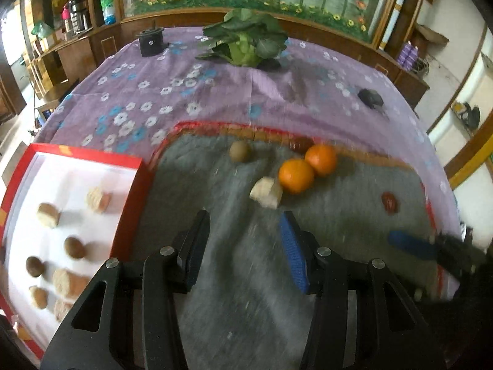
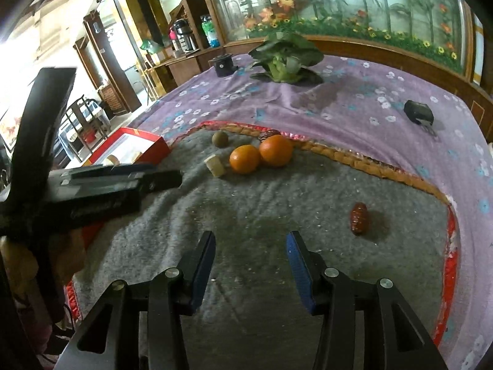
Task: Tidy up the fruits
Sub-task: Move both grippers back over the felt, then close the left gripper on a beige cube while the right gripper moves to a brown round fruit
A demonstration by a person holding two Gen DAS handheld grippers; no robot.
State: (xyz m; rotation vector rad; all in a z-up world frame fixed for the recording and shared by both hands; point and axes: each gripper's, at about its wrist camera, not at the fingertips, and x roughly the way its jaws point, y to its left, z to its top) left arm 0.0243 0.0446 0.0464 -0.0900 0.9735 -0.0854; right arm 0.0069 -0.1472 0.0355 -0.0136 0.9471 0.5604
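The sorting looks well under way but unfinished; the red-rimmed tray (image 1: pixel 135 203) at the left already holds several pale cut pieces and small brown round fruits, blurred in the left wrist view; on the grey mat (image 2: pixel 262 215) remain two oranges (image 2: pixel 245 159) touching each other, a pale cut chunk (image 2: pixel 217 165) just beside them, a small brown-green fruit (image 2: pixel 220 139) near the mat's far edge, and a red date (image 2: pixel 359 218) well apart to the right; another reddish piece seems to sit behind the oranges, too unclear to name; the left gripper (image 1: pixel 243 246) hovers with jaws apart and empty, aimed toward the chunk; the right gripper (image 2: pixel 250 257) likewise has its jaws apart over bare mat, holding nothing.
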